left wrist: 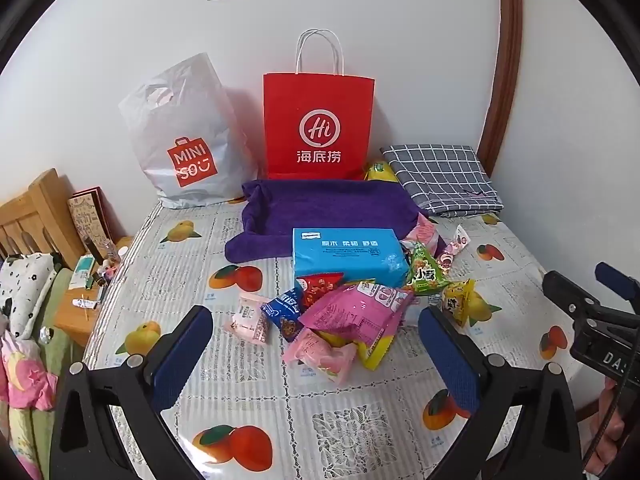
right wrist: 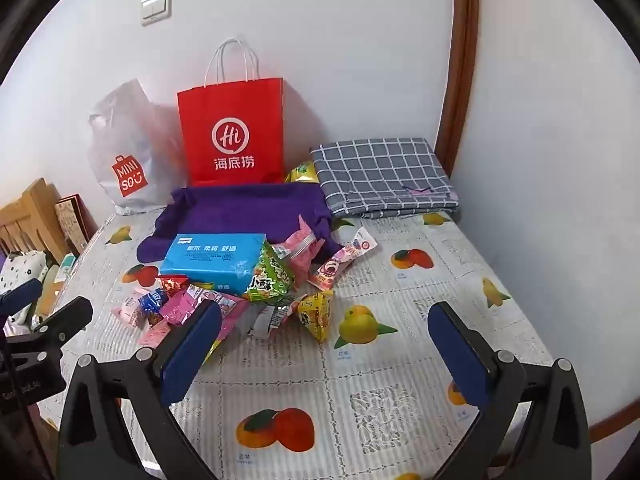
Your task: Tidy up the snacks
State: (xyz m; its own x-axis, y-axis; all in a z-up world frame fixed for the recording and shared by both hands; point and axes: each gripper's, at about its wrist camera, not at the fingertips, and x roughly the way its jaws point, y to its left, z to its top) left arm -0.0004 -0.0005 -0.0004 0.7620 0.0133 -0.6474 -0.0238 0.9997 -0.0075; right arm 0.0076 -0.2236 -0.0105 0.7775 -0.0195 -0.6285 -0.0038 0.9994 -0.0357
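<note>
A heap of snack packets point(left wrist: 352, 316) lies mid-table in front of a blue tissue pack point(left wrist: 348, 256); it also shows in the right wrist view point(right wrist: 224, 300). Among the packets are a big pink bag point(left wrist: 360, 308), a green triangular pack point(left wrist: 426, 270) and a yellow one point(right wrist: 316, 314). A red paper bag point(left wrist: 318, 128) stands at the back wall. My left gripper point(left wrist: 316, 344) is open and empty just before the heap. My right gripper point(right wrist: 324, 344) is open and empty, right of the heap.
A purple towel point(left wrist: 320, 208) lies behind the tissue pack. A white plastic Miniso bag point(left wrist: 188, 140) stands left of the red bag. A folded checked cloth point(left wrist: 444, 178) lies at back right. A wooden bedside shelf with small items point(left wrist: 88, 280) is left of the table.
</note>
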